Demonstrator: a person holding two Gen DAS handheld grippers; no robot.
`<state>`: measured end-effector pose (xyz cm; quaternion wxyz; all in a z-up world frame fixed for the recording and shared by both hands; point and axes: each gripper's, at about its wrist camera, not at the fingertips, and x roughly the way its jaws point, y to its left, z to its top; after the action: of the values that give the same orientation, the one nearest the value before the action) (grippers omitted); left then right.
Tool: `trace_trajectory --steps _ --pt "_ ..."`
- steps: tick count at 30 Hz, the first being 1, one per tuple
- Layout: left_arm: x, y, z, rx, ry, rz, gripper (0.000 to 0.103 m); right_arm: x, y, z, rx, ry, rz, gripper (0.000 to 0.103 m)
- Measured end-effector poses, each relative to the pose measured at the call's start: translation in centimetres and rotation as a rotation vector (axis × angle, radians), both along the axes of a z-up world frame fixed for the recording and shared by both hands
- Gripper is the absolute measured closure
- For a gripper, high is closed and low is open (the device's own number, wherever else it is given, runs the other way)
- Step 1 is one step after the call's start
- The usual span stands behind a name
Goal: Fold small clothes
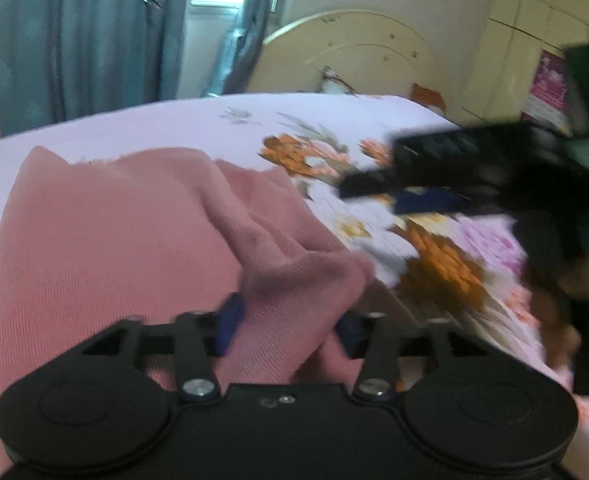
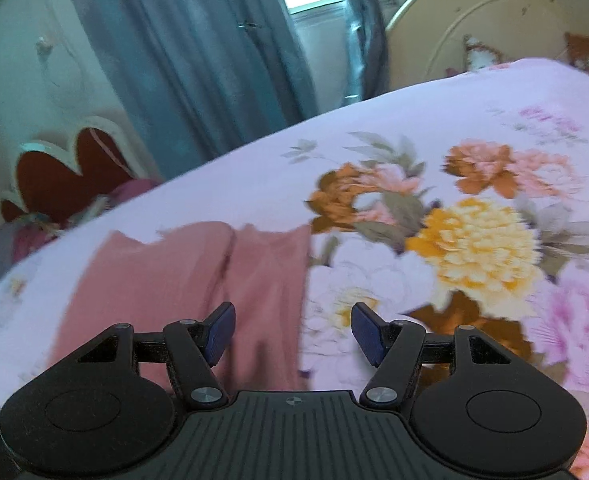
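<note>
A small dusty-pink garment [image 1: 106, 240] lies on the floral bedsheet [image 1: 198, 120]. In the left wrist view a bunched fold of it rises between my left gripper's [image 1: 290, 328] blue pads [image 1: 228, 328], which stand apart with the cloth between them; whether they pinch it is unclear. My right gripper [image 1: 410, 192] shows blurred at the right of that view, hovering over the sheet. In the right wrist view my right gripper [image 2: 293, 330] is open and empty, above the pink garment's [image 2: 198, 280] right edge and the sheet [image 2: 454, 112].
A cream headboard [image 1: 354, 52] stands beyond the bed, with blue-grey curtains [image 1: 94, 40] and a window to the left. A cream wardrobe [image 1: 534, 20] stands at the right. A red scalloped piece of furniture [image 2: 62, 176] stands left of the bed.
</note>
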<state>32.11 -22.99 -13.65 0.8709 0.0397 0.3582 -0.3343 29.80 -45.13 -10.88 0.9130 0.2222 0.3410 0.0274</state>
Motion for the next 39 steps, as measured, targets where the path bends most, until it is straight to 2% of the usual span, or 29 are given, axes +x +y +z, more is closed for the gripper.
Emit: trace_trajectory --steps 4,8,13,17,18,19,20,21,26,30,31,33,34,39 --pt "-1.2 2.6 1.2 -0.002 0.023 0.015 0.039 2.1 2.3 -0.2 0.045 0.01 0.097 0.039" --pt "-1.1 7.1 2.6 -0.027 0.014 0.14 0.037 4.7 4.4 -1.4 0.041 0.038 0.155 0.039" --pt "1.9 11.5 3.3 -0.036 0.009 0.313 0.037 7.7 5.3 -3.0 0.013 0.061 0.176 0.04" --pt "5.3 12.8 3.1 -0.058 0.03 0.413 0.037 8.2 5.3 -3.5 0.021 0.077 0.178 0.04" --pt "6.0 12.8 3.0 -0.066 0.041 0.429 0.037 8.0 5.5 -3.4 0.013 0.073 0.179 0.042" --pt "6.9 12.9 2.8 -0.077 0.059 0.443 0.037 7.9 5.7 -3.2 -0.005 0.068 0.181 0.049" --pt "8.0 12.9 2.4 -0.09 0.074 0.464 0.037 7.8 5.9 -3.0 -0.021 0.067 0.187 0.063" --pt "8.0 13.6 2.3 -0.099 0.082 0.475 0.037 7.6 6.0 -2.8 -0.026 0.065 0.189 0.063" --pt "9.9 13.2 0.8 -0.129 0.143 0.471 0.036 8.8 5.7 -3.6 -0.003 0.106 0.197 0.063" --pt "10.5 12.7 -0.2 -0.118 0.152 0.46 0.033 9.7 5.2 -4.3 0.08 0.119 0.189 0.063" --pt "10.4 12.7 -0.2 -0.114 0.149 0.461 0.031 9.6 5.3 -4.1 0.08 0.119 0.192 0.069" --pt "10.6 12.7 -0.2 -0.111 0.148 0.458 0.029 9.3 5.4 -3.8 0.073 0.114 0.196 0.087" --pt "10.5 12.7 -0.2 -0.109 0.146 0.454 0.029 9.0 5.2 -3.6 0.08 0.105 0.197 0.092" --pt "10.2 12.0 0.7 -0.104 0.121 0.425 0.033 6.9 4.9 -0.8 0.015 -0.003 0.164 0.093"
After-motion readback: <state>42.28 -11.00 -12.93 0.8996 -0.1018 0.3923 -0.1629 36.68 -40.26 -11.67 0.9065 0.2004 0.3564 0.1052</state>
